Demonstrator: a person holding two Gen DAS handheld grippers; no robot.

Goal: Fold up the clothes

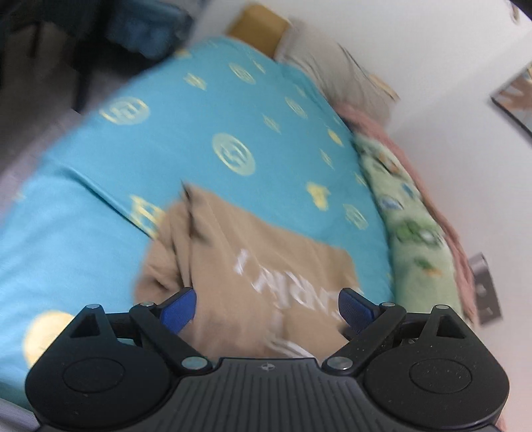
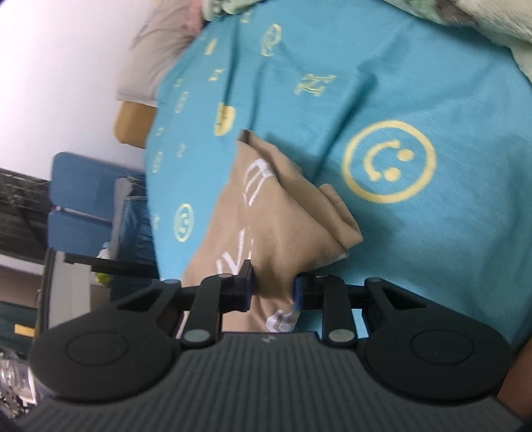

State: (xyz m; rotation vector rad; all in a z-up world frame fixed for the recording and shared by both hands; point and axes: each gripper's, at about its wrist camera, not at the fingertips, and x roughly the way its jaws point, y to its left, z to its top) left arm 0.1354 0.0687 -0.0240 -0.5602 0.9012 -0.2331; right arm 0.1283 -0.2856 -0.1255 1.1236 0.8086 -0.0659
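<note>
A tan garment (image 1: pixel 266 259) with white lettering lies partly folded on a turquoise bed sheet (image 1: pixel 199 116) printed with yellow smiley faces. My left gripper (image 1: pixel 266 299) hovers over its near part, open, the blue pads (image 1: pixel 178 309) wide apart with nothing pinched. In the right wrist view the tan garment (image 2: pixel 266 212) stretches away from my right gripper (image 2: pixel 273 285). That gripper's jaws stand close together with a bunch of the tan cloth pressed between the pads. A folded sleeve edge sticks out to the right.
A green fleece blanket (image 1: pixel 415 232) and a pink one (image 1: pixel 365 119) lie along the wall side of the bed. A grey pillow (image 1: pixel 326 63) and a wooden headboard (image 1: pixel 259 26) are at the far end. Blue furniture (image 2: pixel 79 186) stands beside the bed sheet (image 2: pixel 415 83).
</note>
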